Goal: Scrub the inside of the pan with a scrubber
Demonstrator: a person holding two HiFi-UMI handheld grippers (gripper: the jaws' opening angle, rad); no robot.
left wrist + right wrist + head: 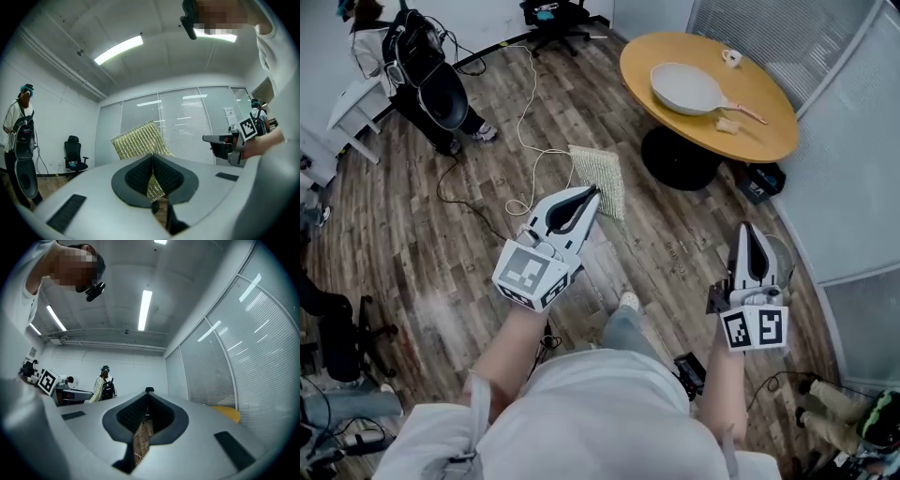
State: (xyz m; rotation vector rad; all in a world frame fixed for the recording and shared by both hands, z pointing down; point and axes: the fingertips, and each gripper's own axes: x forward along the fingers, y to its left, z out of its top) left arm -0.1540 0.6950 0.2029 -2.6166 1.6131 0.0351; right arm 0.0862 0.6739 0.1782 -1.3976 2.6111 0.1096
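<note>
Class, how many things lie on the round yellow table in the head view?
3: a pan in the middle, a white cup beyond it, and a small tan block beside the pan's handle. Nothing seems hidden.

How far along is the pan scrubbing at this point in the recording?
Done: the scrubber is picked up, clamped in the left gripper. In hand: the person stands on the floor, short of the round table, carrying it. Left: all the scrubbing; the pan lies untouched on the table. The right gripper is shut and empty.
</note>
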